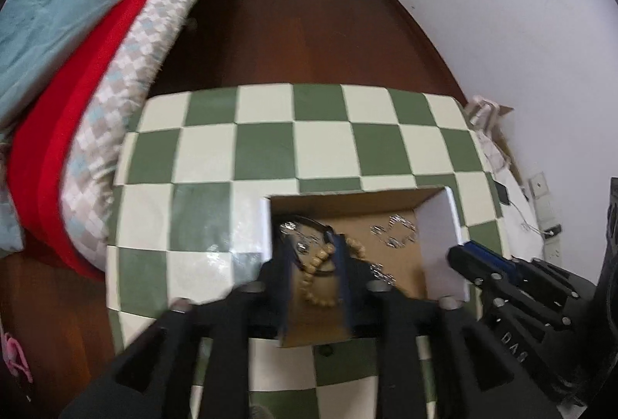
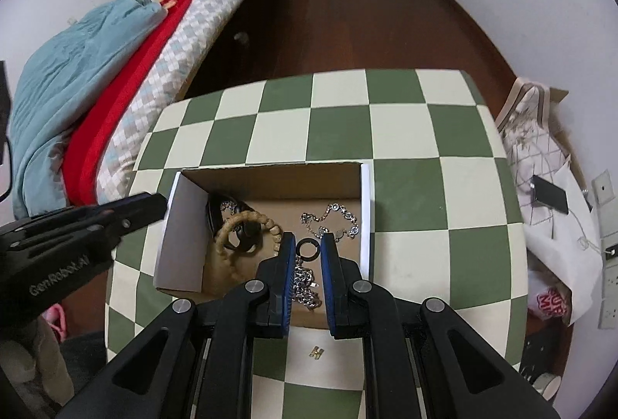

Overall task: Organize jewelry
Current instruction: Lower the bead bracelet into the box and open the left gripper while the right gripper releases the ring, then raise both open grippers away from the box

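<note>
Bedroom with dark wooden floor (image 2: 367, 24) and green-and-cream chequered desk (image 2: 405, 133) at centre frame.

Right claw (image 2: 308, 243) low in the right wrist view, tips over the near right part of an open cardboard box (image 2: 270, 183). Blue pads set a narrow gap apart, with a black ring (image 2: 308, 257) filling that gap. Clamped on it or merely framing it: cannot tell. Just below the ring, between the fingers, a heap of silver chain (image 2: 305, 283) on the box floor. Above the tips, near the right wall, a silver link bracelet (image 2: 336, 222) lying loose.

Left claw (image 1: 313, 260) parted and holding nothing, blurred in its own view. Seen from the right wrist view, sits at the box's left wall, middle left of frame. Between its fingers, further off, a wooden bead bracelet (image 1: 318, 276) on the floor of the box, left half. Beside the beads, dark bangles (image 2: 241, 243).

Beyond the box, bare desk squares and a small gold H-shaped piece (image 2: 317, 352) near the bottom edge. Bed (image 2: 116, 90) with red and teal bedding at upper left.
</note>
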{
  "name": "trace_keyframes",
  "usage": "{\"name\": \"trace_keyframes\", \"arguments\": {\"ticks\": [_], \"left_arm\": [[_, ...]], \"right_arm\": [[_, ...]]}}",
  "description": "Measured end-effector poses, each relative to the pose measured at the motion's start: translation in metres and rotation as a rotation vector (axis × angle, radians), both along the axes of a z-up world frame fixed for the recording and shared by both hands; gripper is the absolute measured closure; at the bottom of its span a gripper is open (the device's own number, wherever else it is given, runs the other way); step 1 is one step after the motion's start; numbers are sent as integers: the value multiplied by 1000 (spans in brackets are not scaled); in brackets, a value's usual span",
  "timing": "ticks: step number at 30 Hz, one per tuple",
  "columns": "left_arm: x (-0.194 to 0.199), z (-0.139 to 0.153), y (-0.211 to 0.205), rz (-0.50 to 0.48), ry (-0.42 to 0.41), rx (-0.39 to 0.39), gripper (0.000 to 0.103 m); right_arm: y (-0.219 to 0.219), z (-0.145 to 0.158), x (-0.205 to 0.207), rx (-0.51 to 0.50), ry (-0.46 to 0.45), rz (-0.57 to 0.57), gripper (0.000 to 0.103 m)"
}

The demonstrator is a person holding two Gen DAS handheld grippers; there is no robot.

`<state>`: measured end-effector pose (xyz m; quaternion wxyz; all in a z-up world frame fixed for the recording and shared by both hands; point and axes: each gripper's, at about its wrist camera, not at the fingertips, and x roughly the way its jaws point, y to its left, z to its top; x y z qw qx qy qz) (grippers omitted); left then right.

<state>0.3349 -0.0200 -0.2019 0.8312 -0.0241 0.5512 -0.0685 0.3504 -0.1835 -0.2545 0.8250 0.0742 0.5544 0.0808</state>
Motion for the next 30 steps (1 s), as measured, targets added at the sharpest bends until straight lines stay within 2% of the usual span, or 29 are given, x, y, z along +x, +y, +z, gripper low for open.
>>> {"name": "trace_keyframes", "arguments": {"ticks": [1,3,4,5,7,9,12,13,15,20,30], "left_arm": [[-1,3,2,10,-19,17,30],[-3,9,8,40,-60,63,8],[-5,11,11,50,-76,79,8],[-7,13,14,65,-86,100,7],[-8,13,20,90,-91,146,0],[-13,13,24,108,-109,170,0],[-22,11,29,125,-132,193,0],[-26,11,30,131,-140,204,0],[-32,10,30,139,-152,228,0],[-52,14,30,136,-205,230,0],[-92,32,29,149,-247,203,0]], "right_arm": [[-1,-1,2,-2,10,-6,87],[-2,0,5,-5,11,-22,67],[-3,2,5,-6,8,-30,49],[-4,4,4,-9,2,-40,40],[-6,8,3,-6,-7,-50,40],[-6,11,1,-24,-11,-58,36],[-3,14,-4,-81,-15,-70,10],[-1,15,-6,-104,-19,-70,4],[2,15,-11,-144,-19,-71,2],[6,14,-29,-191,-29,-82,0],[6,41,-69,-207,-108,-100,0]]}}
